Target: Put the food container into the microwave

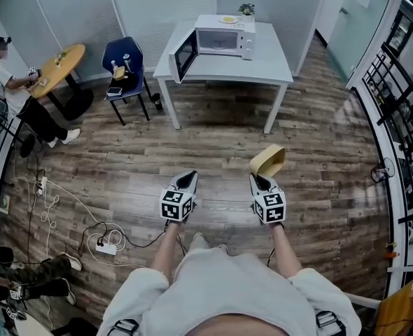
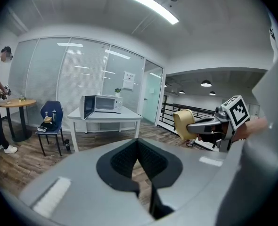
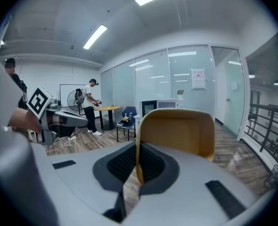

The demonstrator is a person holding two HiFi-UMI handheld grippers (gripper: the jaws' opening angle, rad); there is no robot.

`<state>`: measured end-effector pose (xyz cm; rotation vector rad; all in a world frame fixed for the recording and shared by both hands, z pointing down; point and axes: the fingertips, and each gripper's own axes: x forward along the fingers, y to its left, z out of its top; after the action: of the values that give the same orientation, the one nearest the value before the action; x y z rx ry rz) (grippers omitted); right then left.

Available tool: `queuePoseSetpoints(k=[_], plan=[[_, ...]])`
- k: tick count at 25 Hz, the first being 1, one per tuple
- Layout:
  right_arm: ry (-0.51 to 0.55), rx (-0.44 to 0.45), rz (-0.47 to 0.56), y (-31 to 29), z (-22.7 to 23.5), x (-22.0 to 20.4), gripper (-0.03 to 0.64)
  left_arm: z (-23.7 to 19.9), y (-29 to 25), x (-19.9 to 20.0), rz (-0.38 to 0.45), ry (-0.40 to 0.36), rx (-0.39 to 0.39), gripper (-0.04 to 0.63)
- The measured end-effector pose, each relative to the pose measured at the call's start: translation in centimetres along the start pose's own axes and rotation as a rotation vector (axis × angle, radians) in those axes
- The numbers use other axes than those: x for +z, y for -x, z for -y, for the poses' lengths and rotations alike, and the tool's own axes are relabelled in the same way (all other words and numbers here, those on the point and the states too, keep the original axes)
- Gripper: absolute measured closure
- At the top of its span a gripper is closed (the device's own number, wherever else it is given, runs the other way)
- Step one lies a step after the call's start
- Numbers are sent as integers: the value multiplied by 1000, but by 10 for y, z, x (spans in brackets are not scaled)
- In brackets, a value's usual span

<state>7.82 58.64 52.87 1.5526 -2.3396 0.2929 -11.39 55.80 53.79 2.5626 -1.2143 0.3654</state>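
Observation:
A tan food container (image 1: 267, 160) is held by its rim, tilted on edge, in my right gripper (image 1: 261, 178), which is shut on it. In the right gripper view the container (image 3: 176, 134) fills the middle, its wall pinched between the jaws. My left gripper (image 1: 187, 180) is shut and holds nothing; its jaws meet in the left gripper view (image 2: 138, 147). The white microwave (image 1: 217, 40) stands on a white table (image 1: 262, 67) across the room with its door (image 1: 183, 56) swung open to the left. From the left gripper view the microwave (image 2: 100, 104) looks small and far.
Wood floor lies between me and the table. A blue chair (image 1: 126, 68) with small items stands left of the table. A person (image 1: 17, 96) is at a round wooden table (image 1: 61, 67) far left. Cables and a power strip (image 1: 105, 243) lie on the floor. A black railing (image 1: 395, 117) runs along the right.

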Motion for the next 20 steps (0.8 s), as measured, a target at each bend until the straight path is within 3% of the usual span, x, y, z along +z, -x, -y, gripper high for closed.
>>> queuePoseSetpoints(k=[9, 20], plan=[[1, 8, -5, -30, 13, 5, 600, -20, -27, 7, 1, 4, 3, 584], [9, -11, -14, -98, 46, 26, 600, -61, -101, 33, 5, 2, -44, 584]])
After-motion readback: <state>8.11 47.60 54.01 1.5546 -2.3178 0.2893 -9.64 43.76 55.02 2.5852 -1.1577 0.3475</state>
